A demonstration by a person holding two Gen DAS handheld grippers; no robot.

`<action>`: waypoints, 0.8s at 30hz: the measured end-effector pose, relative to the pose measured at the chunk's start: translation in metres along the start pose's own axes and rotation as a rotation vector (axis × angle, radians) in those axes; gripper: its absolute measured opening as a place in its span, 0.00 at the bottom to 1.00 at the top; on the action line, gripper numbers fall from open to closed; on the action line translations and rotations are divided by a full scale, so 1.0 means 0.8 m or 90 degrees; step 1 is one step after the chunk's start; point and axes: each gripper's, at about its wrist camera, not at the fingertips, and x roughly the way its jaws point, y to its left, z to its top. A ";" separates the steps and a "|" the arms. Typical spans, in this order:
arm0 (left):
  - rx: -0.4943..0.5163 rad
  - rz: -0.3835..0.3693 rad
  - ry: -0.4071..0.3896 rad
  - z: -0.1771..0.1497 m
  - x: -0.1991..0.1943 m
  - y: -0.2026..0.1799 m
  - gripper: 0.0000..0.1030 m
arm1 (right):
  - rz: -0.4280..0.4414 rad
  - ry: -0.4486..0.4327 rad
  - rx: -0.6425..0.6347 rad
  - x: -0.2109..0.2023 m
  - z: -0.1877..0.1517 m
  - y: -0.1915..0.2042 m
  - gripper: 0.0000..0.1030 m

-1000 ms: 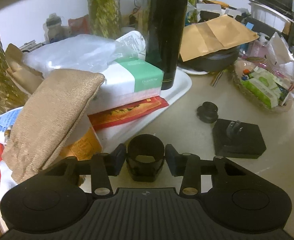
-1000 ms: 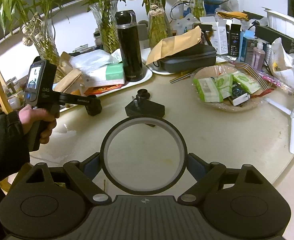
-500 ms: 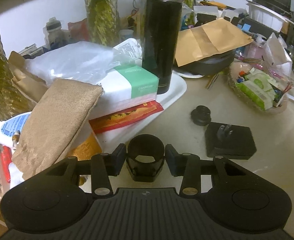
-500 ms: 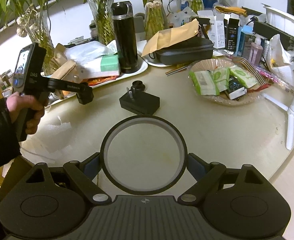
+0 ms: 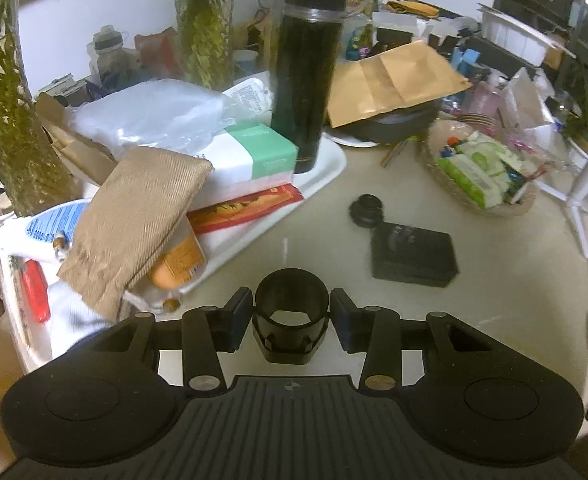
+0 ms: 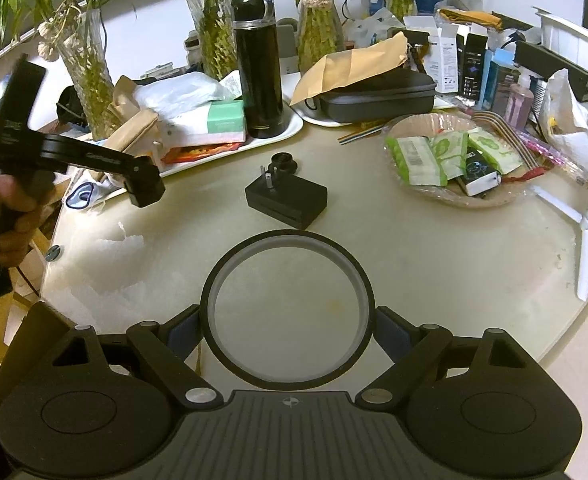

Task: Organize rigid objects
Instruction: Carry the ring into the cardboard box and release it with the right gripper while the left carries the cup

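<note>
Pinching a short black cylindrical holder [image 5: 292,316]: left gripper [image 5: 291,316], both pads touching its sides, open end facing up, hexagonal cutout visible inside. It hangs over the near-left part of the table [image 5: 494,304], just off the near edge of the white tray [image 5: 326,168].

Right gripper [image 6: 287,320] clamped on a large black ring [image 6: 287,308] with a pale inner wall, held at its left and right sides; the tabletop shows through the hole. It sits over the near edge of the table. From the right wrist view the left gripper [image 6: 144,188] is over the table's left edge, next to the tray; the person's hand [image 6: 2,216] grips its handle.

On the table:
- Black power adapter [image 6: 287,200], prongs up, mid-table beyond the ring.
- Small black round cap [image 6: 282,162] directly behind the adapter, touching or just beside it, can't tell which.
- White tray at the left-back: black thermos [image 6: 259,66] upright on its right end; white-and-green box [image 5: 254,156] just left of the thermos, stacked on a red packet [image 5: 246,208]; tan fabric pouch [image 5: 134,224] leaning over the tray's near-left end; clear plastic bag [image 5: 154,112] on top of the pile.
- Dark zip case [image 6: 374,94] to the right of the tray, brown envelope [image 6: 354,64] lying across it.
- Shallow woven basket [image 6: 426,124] toward the right edge, holding green-and-white wipe packets [image 6: 418,160].
- Glass vases with green stems [image 6: 214,28] along the back edge.
</note>
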 end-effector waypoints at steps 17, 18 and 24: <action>0.021 -0.065 -0.017 -0.053 -0.081 -0.033 0.41 | 0.000 -0.013 -0.036 -0.007 -0.005 0.020 0.88; 0.023 -0.065 -0.018 -0.057 -0.085 -0.035 0.41 | -0.001 -0.014 -0.032 -0.009 -0.006 0.019 0.88; 0.026 -0.069 -0.024 -0.067 -0.111 -0.038 0.41 | 0.005 -0.023 -0.035 -0.018 -0.013 0.028 0.88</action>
